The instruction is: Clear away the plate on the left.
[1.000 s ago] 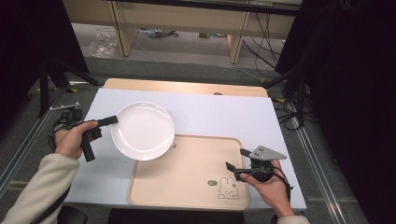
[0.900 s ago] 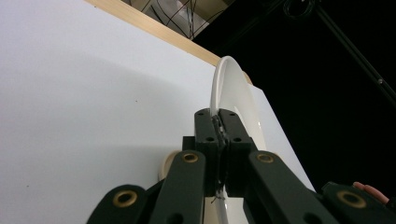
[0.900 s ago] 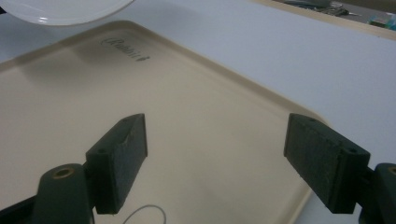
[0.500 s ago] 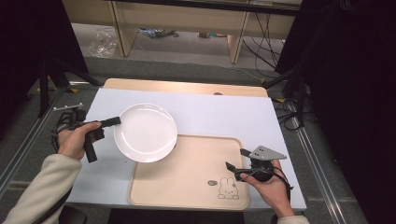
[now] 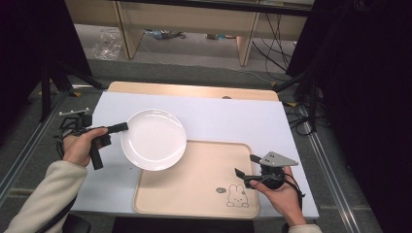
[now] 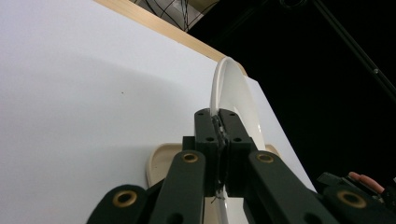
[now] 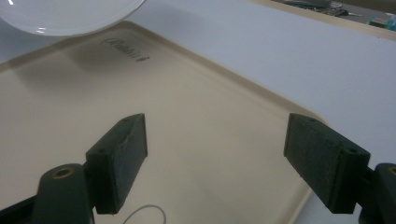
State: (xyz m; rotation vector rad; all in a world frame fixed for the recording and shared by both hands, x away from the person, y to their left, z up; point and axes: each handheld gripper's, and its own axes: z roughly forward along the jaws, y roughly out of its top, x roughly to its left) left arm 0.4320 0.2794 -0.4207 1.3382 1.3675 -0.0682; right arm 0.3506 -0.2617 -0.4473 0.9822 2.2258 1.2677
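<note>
A round white plate point(image 5: 153, 139) hangs above the table, its right part over the top-left corner of the beige tray point(image 5: 204, 194). My left gripper point(image 5: 122, 127) is shut on the plate's left rim; in the left gripper view the jaws pinch the thin rim of the plate point(image 6: 231, 88) edge-on, the gripper point(image 6: 219, 128) closed tight. My right gripper point(image 5: 245, 166) rests over the tray's right side, open and holding nothing. In the right gripper view its gripper point(image 7: 215, 158) stands wide above the tray point(image 7: 196, 116), with the plate point(image 7: 70, 16) at the upper left.
The tray carries a small rabbit drawing point(image 5: 237, 196) near its front right corner. A white sheet point(image 5: 228, 121) covers the wooden table point(image 5: 194, 90). Cables and table legs lie on the floor behind.
My left gripper has carried the plate rightward, so it now overlaps the tray's corner more. The right gripper has stayed in place.
</note>
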